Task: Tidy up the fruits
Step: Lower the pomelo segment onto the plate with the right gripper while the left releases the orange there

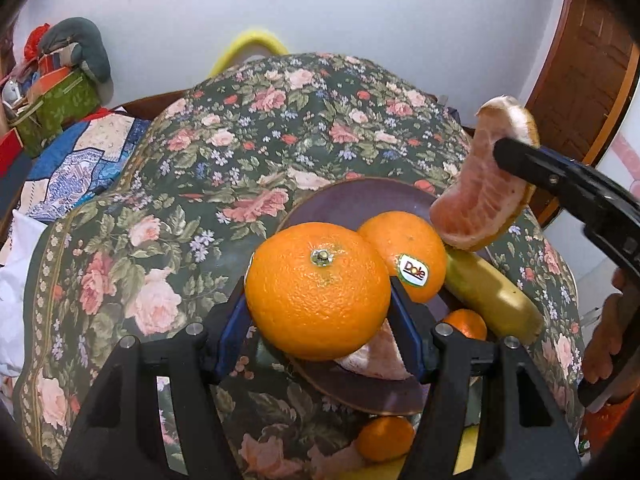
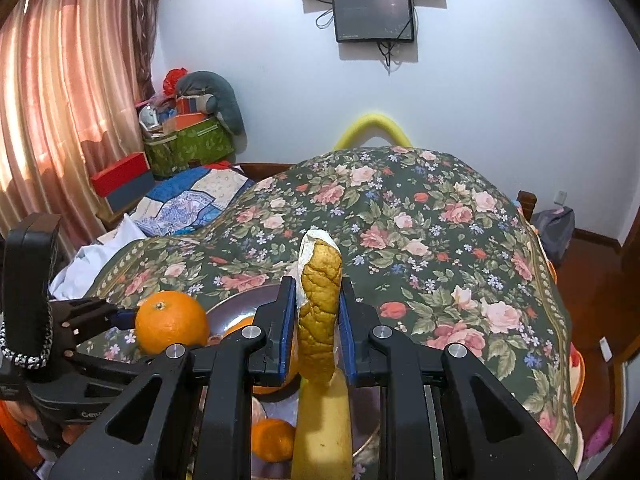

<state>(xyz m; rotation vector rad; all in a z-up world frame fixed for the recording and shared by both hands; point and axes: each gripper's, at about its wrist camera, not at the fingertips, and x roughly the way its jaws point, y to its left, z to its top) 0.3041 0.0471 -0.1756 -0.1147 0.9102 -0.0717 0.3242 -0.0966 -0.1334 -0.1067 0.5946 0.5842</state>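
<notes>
While both grippers are loaded, the sorting looks about midway, as far as I can judge. The left gripper (image 1: 320,300) has its jaws partway apart and pressed on either side of a big orange (image 1: 318,290), carried in the air just over the near rim of the plate (image 1: 360,196). The right gripper (image 2: 316,320) is closed tight on a pomelo wedge (image 2: 320,312), rind side toward its own camera, pink flesh showing in the left view; it hangs above the plate's right side, over the banana (image 1: 492,296).

Already on the plate, which sits on the floral cloth (image 1: 200,160): a second orange with a Dole sticker (image 1: 412,252), the banana lying along the right edge, a small mandarin (image 1: 466,324) tucked between them, and another pomelo piece (image 1: 376,354) under the held orange. I cannot tell whether the banana rests fully inside the rim.

Still off the plate, from what I see, is one more mandarin (image 1: 386,438) on the cloth at the near side, beside something yellow that is mostly hidden by the gripper frame. So what seems left: set down the two held fruits, then fetch that stray mandarin. The plate is getting crowded, so room for the big orange looks tight.
</notes>
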